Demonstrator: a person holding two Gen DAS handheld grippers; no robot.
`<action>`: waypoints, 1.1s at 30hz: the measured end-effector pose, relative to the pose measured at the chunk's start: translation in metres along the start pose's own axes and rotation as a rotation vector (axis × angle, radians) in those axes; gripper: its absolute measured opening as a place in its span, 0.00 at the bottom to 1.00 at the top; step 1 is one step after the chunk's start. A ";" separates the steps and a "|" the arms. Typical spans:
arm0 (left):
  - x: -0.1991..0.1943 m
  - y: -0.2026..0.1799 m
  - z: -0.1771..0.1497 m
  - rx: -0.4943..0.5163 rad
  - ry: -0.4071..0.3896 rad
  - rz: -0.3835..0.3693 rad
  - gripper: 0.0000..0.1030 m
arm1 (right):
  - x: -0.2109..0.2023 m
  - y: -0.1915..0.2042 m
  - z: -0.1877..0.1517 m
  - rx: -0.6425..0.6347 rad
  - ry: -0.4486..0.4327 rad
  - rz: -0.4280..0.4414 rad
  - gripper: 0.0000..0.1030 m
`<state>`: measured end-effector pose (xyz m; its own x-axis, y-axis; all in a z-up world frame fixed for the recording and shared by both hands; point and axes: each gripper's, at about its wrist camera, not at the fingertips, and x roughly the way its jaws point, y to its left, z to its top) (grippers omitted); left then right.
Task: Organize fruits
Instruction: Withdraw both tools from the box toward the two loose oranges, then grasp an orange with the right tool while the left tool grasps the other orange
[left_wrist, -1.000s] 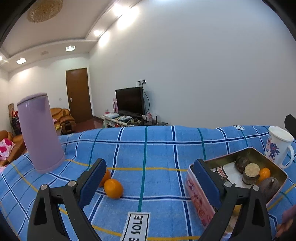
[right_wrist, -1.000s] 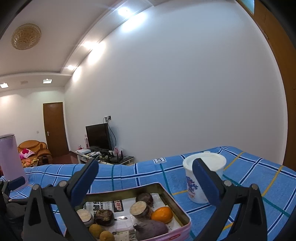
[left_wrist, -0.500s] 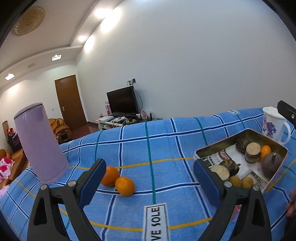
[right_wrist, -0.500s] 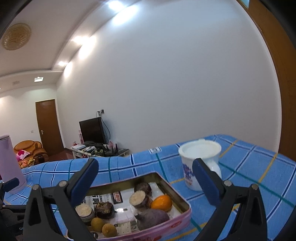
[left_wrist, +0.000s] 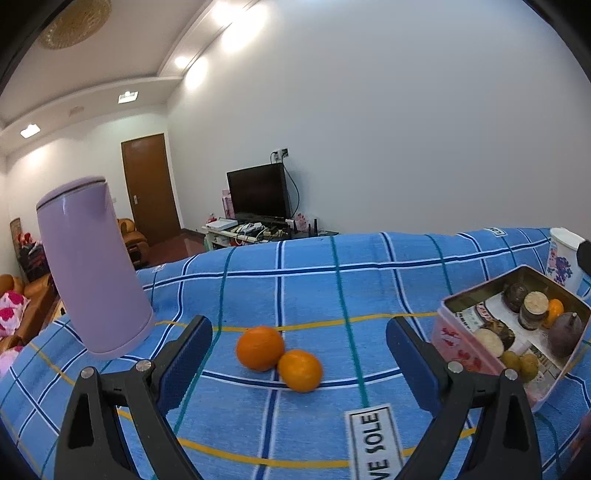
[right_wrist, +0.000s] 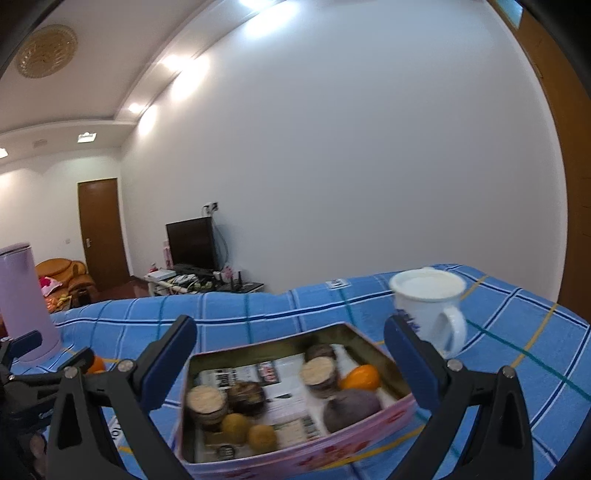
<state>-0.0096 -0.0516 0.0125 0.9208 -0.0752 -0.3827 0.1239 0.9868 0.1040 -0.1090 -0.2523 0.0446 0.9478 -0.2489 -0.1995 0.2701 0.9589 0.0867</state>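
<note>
From my left camera, my left tool (left_wrist: 299, 354) is wide open and holds nothing. Two oranges (left_wrist: 277, 353) sit touching each other on the blue counter (left_wrist: 314, 280), right ahead between its fingers. A second ago they were off to the left. The tin (left_wrist: 517, 328) to the right already has fruit in it, so I think these two are left to do.

From my right camera, my right tool (right_wrist: 290, 360) is wide open and empty over the tin (right_wrist: 295, 443). The tin looks nearer now. A white mug (right_wrist: 428, 306) stands just behind.
</note>
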 end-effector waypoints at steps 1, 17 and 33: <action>0.001 0.003 0.000 -0.001 0.004 0.002 0.93 | 0.001 0.004 -0.001 -0.003 0.004 0.007 1.00; 0.040 0.087 -0.005 -0.092 0.126 0.121 0.93 | 0.024 0.080 -0.013 -0.019 0.091 0.127 1.00; 0.073 0.151 -0.017 -0.155 0.287 0.267 0.93 | 0.080 0.170 -0.028 -0.197 0.350 0.275 1.00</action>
<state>0.0703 0.0938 -0.0152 0.7703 0.2073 -0.6031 -0.1822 0.9778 0.1034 0.0081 -0.1057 0.0157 0.8563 0.0459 -0.5144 -0.0518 0.9987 0.0028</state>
